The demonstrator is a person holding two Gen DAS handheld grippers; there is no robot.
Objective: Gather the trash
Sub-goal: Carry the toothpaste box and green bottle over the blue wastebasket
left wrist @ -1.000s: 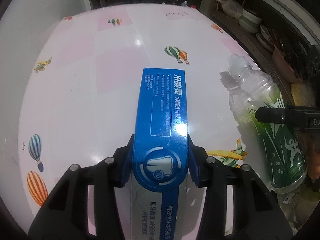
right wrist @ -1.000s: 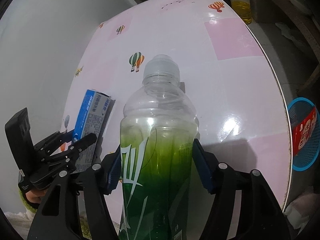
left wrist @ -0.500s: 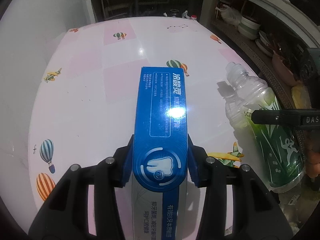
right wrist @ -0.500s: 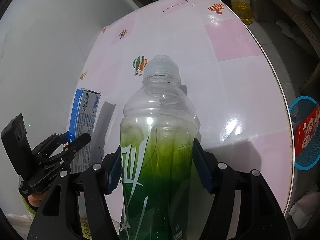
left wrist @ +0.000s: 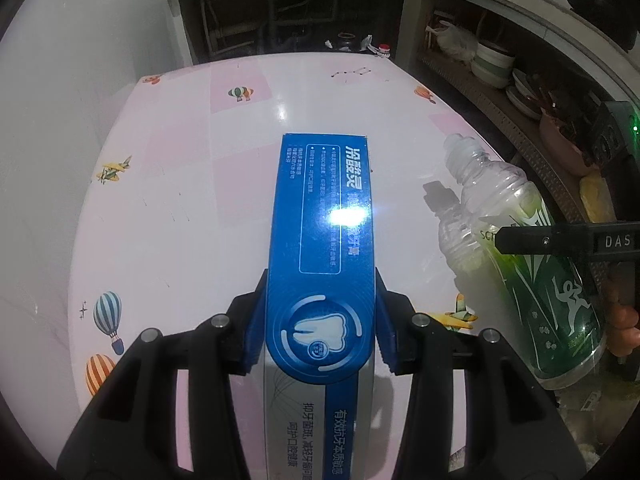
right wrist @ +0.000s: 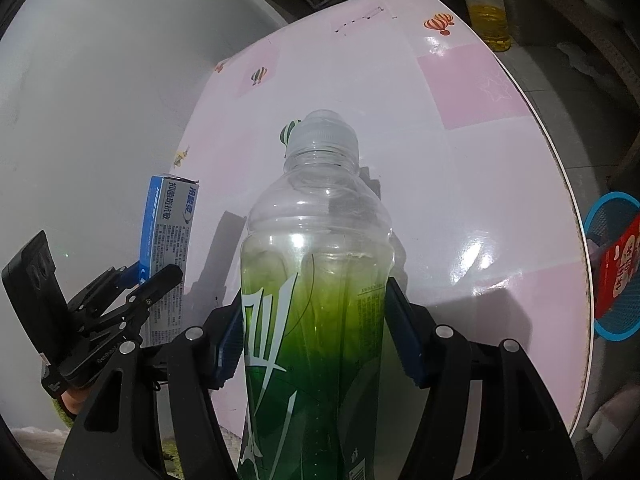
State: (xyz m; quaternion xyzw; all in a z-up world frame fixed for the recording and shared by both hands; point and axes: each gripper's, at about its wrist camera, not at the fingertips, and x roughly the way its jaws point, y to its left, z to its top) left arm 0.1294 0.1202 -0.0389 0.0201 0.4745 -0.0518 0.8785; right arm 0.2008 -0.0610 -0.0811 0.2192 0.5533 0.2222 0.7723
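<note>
My left gripper (left wrist: 320,330) is shut on a blue toothpaste box (left wrist: 324,216) and holds it above the pink-and-white table (left wrist: 180,208). The box also shows in the right wrist view (right wrist: 168,240), at the left. My right gripper (right wrist: 314,338) is shut on a clear plastic bottle with a green label (right wrist: 316,280), held above the table (right wrist: 460,184). In the left wrist view the bottle (left wrist: 532,280) is at the right, with a right gripper finger (left wrist: 560,238) across it.
A blue basket (right wrist: 612,264) holding a red package stands on the floor past the table's right edge. A bottle of yellow oil (right wrist: 488,12) stands beyond the far edge. Shelves with bowls and plates (left wrist: 496,64) are at the right. A white wall is on the left.
Both grippers have risen and tilted back with their loads, so more of the table's far edge and the shelves behind it shows. The grips have not changed.
</note>
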